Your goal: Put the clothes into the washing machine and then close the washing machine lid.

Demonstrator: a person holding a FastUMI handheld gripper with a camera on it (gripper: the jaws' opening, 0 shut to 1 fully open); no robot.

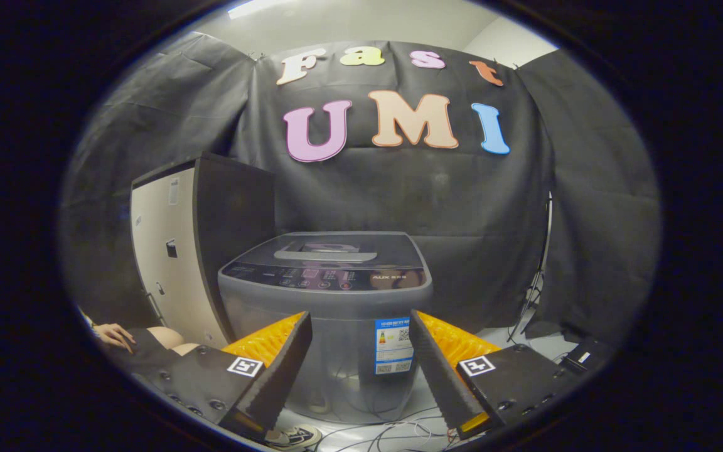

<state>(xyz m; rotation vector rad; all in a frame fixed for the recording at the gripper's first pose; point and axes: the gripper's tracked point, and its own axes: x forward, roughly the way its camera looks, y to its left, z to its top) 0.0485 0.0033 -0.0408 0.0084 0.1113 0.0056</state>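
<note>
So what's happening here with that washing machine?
A person is holding a two-finger gripper and pointing it at a grey top-loading washing machine standing on the floor ahead. The fingers are spread open with nothing between them, and the machine sits beyond them. Its lid lies flat and closed. A tall cabinet stands beside the machine, and a person's hand rests low beside the cabinet. Cables trail across the floor near the fingers.

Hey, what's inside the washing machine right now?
That cannot be told: the washing machine has its lid down, covering the drum. Only a handle and dim reflections show through the tinted top. The gripper hangs in front with jaws open, holding nothing.
</note>
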